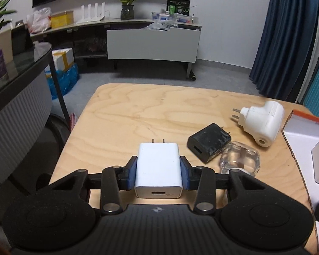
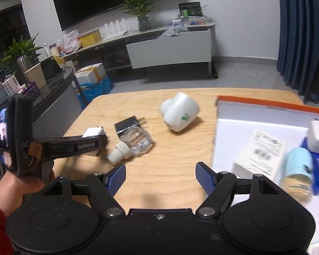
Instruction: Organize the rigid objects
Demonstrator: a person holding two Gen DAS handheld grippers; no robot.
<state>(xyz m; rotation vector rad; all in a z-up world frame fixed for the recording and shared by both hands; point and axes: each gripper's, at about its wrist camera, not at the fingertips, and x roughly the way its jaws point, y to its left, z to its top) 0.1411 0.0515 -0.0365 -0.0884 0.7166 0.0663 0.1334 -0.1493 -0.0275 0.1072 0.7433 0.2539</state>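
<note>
- Fingers of the left gripper: two blue pads clamped on the sides of one white charger, prongs pointing away, low over the bench.
- Fingers of the right gripper: spread apart, nothing between them, over bare bench.
- Beyond the left pair: one black charger, one clear bottle touching it, one white plug adapter farther right.
- Orange-rimmed tray, right: one cube charger, one white box, one blue-capped jar.
- One hand holds the left handle.
</note>
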